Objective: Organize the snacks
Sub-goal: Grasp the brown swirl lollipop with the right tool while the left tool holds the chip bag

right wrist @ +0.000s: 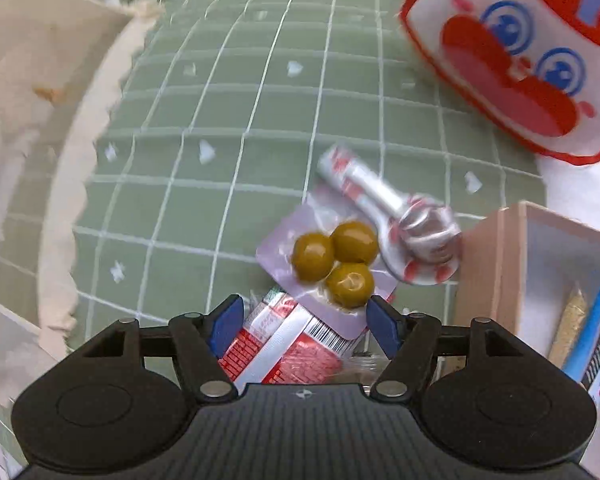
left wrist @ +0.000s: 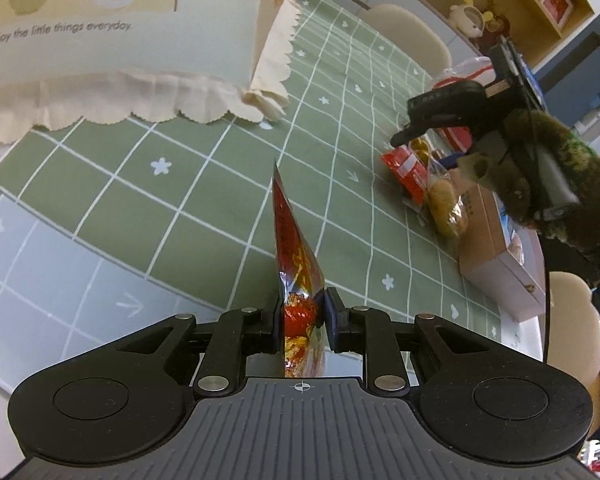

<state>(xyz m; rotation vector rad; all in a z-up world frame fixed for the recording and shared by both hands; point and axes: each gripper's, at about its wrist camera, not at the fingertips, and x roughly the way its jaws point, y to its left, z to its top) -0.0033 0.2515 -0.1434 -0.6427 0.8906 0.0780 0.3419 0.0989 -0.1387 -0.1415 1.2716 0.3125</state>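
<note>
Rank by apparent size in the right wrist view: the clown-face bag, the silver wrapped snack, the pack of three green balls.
1. clown-face bag, clearly largest.
2. silver wrapped snack and pack of three green balls: look about alike, and the blur makes ranking them unsure.

**My two grippers**

My left gripper [left wrist: 303, 316] points down at a slant. Its jaws are pinched tight on a shiny red packet [left wrist: 296, 256]. My right gripper [right wrist: 303, 320] points steeply down. Its jaws stand wide apart, pressing on nothing. My right hand [left wrist: 540, 184] in a fuzzy dark sleeve holds it.
</note>
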